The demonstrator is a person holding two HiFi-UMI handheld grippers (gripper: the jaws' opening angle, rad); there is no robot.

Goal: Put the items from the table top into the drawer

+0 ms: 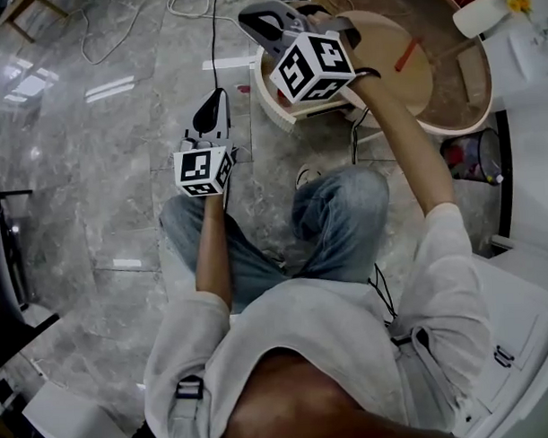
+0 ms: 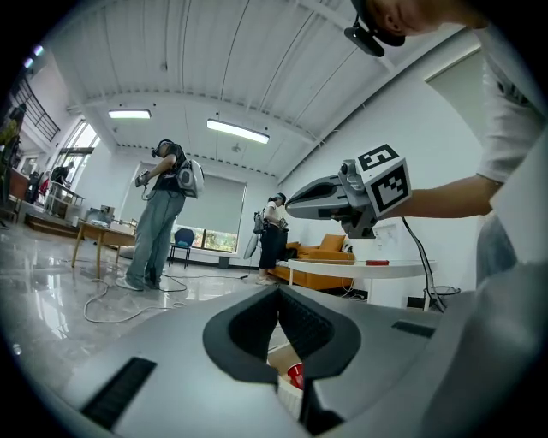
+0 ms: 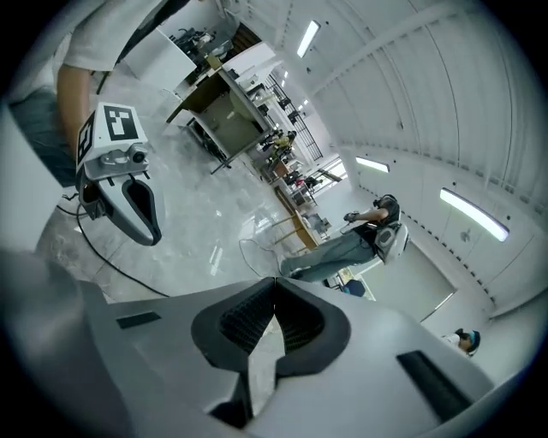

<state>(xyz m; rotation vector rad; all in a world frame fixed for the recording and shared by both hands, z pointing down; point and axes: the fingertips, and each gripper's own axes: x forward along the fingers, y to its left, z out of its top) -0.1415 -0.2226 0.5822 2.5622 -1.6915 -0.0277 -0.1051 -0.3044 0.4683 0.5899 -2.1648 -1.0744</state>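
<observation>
Left gripper [image 2: 278,295] jaws together, empty, over the floor. Right gripper [image 3: 274,295] also closed on nothing, held by the round bench [image 1: 444,77].

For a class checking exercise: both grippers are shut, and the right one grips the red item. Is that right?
No. The right gripper is shut but empty, as the right gripper view shows; the red item lies on the table. The left gripper is shut, as stated.

Round beige table [image 1: 385,70]: slim red item [image 1: 408,53] lying on top.
</observation>
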